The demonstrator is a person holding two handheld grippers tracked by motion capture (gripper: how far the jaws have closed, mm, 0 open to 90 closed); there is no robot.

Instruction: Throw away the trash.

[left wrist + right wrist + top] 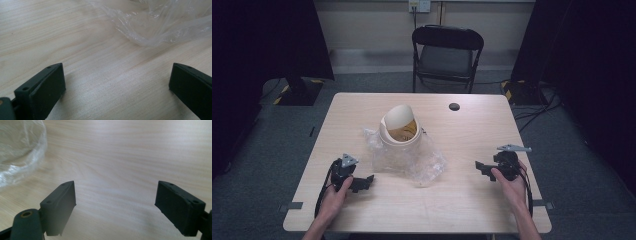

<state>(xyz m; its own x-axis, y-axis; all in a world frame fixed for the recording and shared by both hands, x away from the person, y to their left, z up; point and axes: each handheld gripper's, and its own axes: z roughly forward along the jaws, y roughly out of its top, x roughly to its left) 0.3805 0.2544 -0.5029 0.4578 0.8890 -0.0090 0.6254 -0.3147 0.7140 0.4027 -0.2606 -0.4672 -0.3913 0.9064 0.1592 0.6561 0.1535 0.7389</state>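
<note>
A small cream bin (400,131) with a tilted swing lid stands mid-table, wrapped at its base in a crumpled clear plastic bag (408,159). My left gripper (368,182) rests on the table at the front left, open, jaws pointing right toward the bag (160,22), nothing between them. My right gripper (481,168) sits low at the front right, open, jaws pointing left toward the bag (17,152), with bare wood between them.
The light wood table (462,200) has a black cable hole (454,106) at the back right. A black folding chair (447,55) stands behind the table. Cables lie on the grey floor at the right.
</note>
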